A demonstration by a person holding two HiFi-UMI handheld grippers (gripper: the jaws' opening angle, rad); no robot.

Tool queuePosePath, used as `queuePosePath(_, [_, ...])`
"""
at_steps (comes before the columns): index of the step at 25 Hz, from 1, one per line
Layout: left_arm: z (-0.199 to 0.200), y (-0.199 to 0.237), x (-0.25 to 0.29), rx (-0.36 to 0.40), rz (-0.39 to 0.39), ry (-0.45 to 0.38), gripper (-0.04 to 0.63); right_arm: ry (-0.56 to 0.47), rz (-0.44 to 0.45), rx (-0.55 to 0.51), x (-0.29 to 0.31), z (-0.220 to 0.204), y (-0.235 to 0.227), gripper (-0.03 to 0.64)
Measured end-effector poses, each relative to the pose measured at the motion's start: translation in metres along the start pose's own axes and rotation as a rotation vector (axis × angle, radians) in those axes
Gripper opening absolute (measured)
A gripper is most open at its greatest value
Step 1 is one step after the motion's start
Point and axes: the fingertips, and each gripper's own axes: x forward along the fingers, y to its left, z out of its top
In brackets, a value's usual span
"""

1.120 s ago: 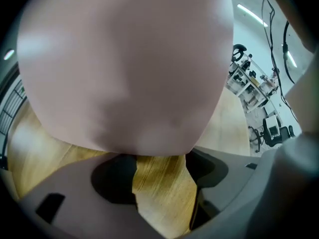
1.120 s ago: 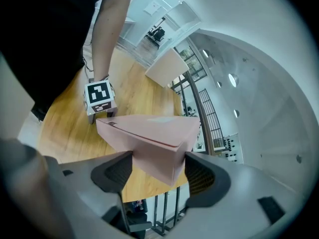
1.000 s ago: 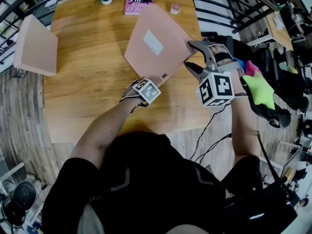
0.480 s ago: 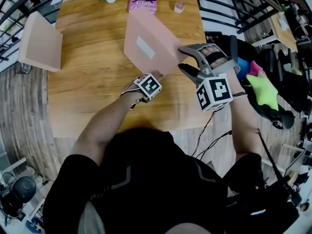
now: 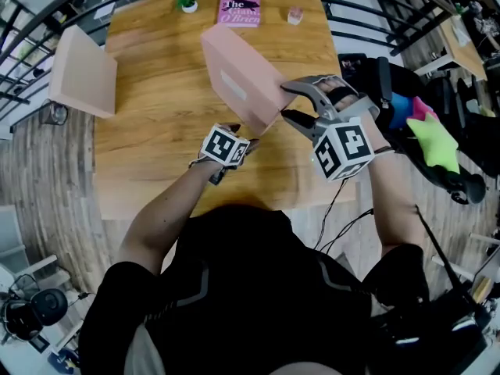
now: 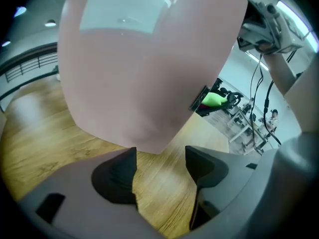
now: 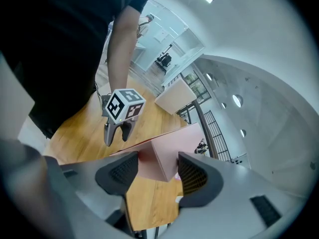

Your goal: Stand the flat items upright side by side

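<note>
Jaws on the right gripper (image 7: 157, 159) have just been closing and are now clamped on one corner of the pink flat box (image 5: 250, 100), with a pad against it on each side. Left gripper (image 6: 159, 154) jaws stand apart. I see bare desk (image 5: 156, 131) between them, and the box's lowest corner sits just past the tips, not between them.

The box is tilted up over the right half of the desk, between the middle and the far edge. I can't tell whether its lower corner touches the wood.

Hidden or unclear:
- The left jaws are not visible in the head view; the marker cube (image 5: 225, 145) and the hand cover them.
- The near edge of the desk is behind the person's head and dark top.
- In the left gripper view the box is cut off at the top.
- The small object (image 5: 294, 16) near the far right corner is too small to identify.

Pose: the left forearm comes up from the near left, with its gripper aimed at the underside of the box. The right forearm comes in from the right edge, with its gripper pointing across and down at the box's right side and its cube (image 5: 342, 148) facing the head camera.

Writing:
- The white label (image 6: 123, 9) on the box is unreadable.
- The book (image 5: 239, 6) at the far edge reads "Hilary Mantel", then "The"; the rest is illegible.

A second pink box (image 5: 82, 73) stands at the left edge, and a potted plant (image 5: 187, 1) is at the far edge.
</note>
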Motion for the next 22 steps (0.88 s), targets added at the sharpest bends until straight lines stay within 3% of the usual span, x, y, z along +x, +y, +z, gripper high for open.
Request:
queuePosePath(5, [0.009, 0.009, -0.044, -0.086, 0.055, -0.112, 0.322, -0.039, -0.012, 0.097, 0.0, 0.006, 0.003, 0.267])
queuePosePath(9, [0.023, 0.017, -0.082, -0.108, 0.091, -0.229, 0.322, -0.081, -0.038, 0.201, -0.006, 0.009, -0.001, 0.27])
queuePosePath(13, [0.034, 0.022, -0.12, -0.137, 0.122, -0.338, 0.322, -0.216, -0.08, 0.489, -0.015, 0.012, -0.015, 0.296])
queuePosePath(18, [0.041, 0.027, -0.17, -0.179, 0.176, -0.465, 0.322, -0.369, -0.114, 0.877, -0.016, 0.009, -0.016, 0.408])
queuePosePath(22, [0.044, 0.044, -0.224, -0.183, 0.339, -0.592, 0.322, -0.382, -0.116, 1.076, 0.001, 0.002, -0.002, 0.426])
